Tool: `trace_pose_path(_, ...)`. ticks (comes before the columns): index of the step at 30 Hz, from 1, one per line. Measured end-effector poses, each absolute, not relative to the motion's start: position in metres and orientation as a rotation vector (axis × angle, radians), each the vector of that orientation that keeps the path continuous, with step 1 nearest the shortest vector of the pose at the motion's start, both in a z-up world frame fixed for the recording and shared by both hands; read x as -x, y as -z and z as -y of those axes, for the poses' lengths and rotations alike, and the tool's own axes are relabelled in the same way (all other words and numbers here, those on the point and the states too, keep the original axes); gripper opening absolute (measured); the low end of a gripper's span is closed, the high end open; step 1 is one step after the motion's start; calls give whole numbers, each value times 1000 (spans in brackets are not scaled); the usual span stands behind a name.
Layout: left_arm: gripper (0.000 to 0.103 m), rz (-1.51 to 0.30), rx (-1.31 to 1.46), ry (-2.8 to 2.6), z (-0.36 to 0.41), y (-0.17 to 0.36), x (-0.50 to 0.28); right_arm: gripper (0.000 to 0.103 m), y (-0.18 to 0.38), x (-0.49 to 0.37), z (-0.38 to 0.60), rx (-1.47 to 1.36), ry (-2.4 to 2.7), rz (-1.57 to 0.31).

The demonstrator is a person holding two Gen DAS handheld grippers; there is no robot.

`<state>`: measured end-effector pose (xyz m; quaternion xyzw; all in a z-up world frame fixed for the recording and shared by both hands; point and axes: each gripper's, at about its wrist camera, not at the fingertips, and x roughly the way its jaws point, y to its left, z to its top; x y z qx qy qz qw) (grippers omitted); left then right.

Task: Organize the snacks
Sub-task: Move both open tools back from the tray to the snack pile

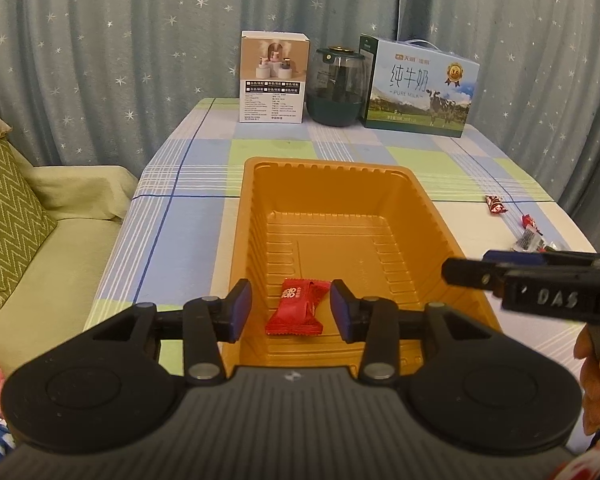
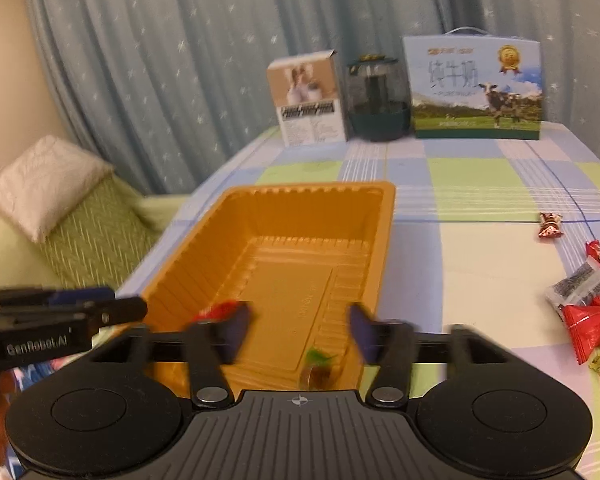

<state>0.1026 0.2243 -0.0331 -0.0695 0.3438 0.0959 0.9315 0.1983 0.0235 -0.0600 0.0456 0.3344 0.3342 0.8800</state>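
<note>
Orange plastic tray (image 1: 256, 216) near front edge of counter (image 1: 188, 168). Red wrapped candy (image 1: 298, 307) lying inside, between apart pads of left hand-held gripper (image 1: 291, 309), untouched. Right hand-held gripper (image 2: 300, 330) apart too, over blurry green candy (image 2: 318, 368) in tray.

Wrapped candy (image 1: 296, 306) in tray (image 1: 256, 216), loose snacks (image 2: 580, 300) to its right.

Left tool (image 1: 291, 310) tilts downward, jaws apart, nothing gripped — right tool (image 2: 300, 332) likewise, jaws parted wider.
</note>
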Motion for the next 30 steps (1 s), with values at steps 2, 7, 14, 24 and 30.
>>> trace_pose_path(2, 40, -702, 146, -196, -224, 32, -100, 60, 57, -198, -20, -97, -688, -684)
trace_pose_path(7, 46, -697, 162, -190, -217, 29, -95, 60, 52, -192, -12, -97, -668, -667)
trace_pose_path(14, 56, -690, 165, -160, -200, 19, -87, 60, 40, -177, 11, -97, -618, -645)
trace_pose_path(24, 79, -642, 161, -89, -166, -8, -82, 60, 9, -154, 69, -142, -481, -633)
trace_pose_path(30, 87, -616, 144, -27, -135, -23, -87, 60, -8, -143, 112, -146, -375, -622)
